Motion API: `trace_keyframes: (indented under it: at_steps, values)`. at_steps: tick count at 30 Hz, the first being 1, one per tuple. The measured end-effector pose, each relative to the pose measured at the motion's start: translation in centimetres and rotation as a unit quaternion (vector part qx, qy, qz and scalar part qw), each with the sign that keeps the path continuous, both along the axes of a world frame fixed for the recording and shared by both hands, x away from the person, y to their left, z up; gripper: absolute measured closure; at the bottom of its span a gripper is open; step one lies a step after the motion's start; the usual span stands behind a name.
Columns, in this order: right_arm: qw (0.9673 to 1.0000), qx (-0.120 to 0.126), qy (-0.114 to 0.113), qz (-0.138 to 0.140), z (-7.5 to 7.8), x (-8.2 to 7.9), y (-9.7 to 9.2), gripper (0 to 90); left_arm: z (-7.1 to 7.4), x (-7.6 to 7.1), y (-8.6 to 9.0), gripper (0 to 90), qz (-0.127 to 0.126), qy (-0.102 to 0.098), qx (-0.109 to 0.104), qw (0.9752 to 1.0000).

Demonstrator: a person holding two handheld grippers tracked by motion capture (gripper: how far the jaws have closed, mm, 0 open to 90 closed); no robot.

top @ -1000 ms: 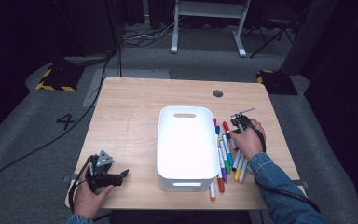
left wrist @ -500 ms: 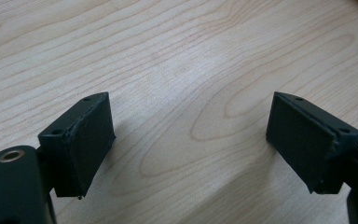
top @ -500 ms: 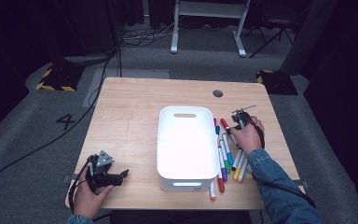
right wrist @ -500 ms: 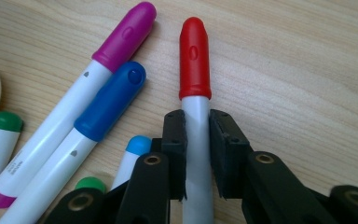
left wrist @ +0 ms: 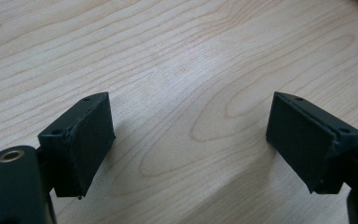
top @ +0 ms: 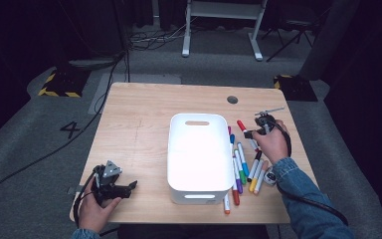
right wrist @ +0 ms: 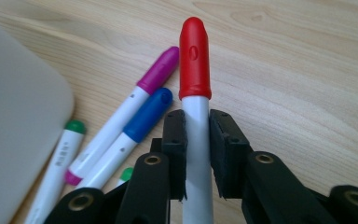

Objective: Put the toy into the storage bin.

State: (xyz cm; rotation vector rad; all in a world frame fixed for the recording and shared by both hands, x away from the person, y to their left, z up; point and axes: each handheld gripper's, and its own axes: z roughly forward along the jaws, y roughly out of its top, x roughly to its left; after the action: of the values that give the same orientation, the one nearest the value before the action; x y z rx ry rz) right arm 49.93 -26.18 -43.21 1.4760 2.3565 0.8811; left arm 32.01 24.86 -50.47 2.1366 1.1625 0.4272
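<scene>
Meanwhile, white bin [top: 199, 149] sits upturned — right claw [right wrist: 197, 140] clamps red marker [right wrist: 194, 60].

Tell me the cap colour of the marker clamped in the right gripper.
Red: the marker shows best in the right gripper view.

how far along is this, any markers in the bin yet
Done: nothing shows inside the white bin from the high view; its floor looks bare. In hand: the right gripper is shut on the red marker, lifted off the table. Left: the other markers lie in a row right of the bin. The left gripper is open over bare wood.
</scene>
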Motion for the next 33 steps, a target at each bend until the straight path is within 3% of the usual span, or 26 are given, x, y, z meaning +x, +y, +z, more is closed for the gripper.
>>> trace_keyframes:
  at_steps: [6,17,33]
  values:
    - [0.9994,0.029,-0.015,0.014,2.3,-1.1,-0.1,77.1,0.0,0.1,0.0,14.7,0.0,-0.001,0.003,1.0]
    - [0.9968,0.049,-0.044,0.047,5.8,-3.4,0.2,77.0,0.0,0.3,-0.2,13.2,0.002,0.002,-0.002,1.0]
    - [0.988,0.071,-0.058,0.124,9.2,-7.3,3.6,77.0,0.0,0.3,-0.2,12.8,0.001,0.003,0.001,1.0]
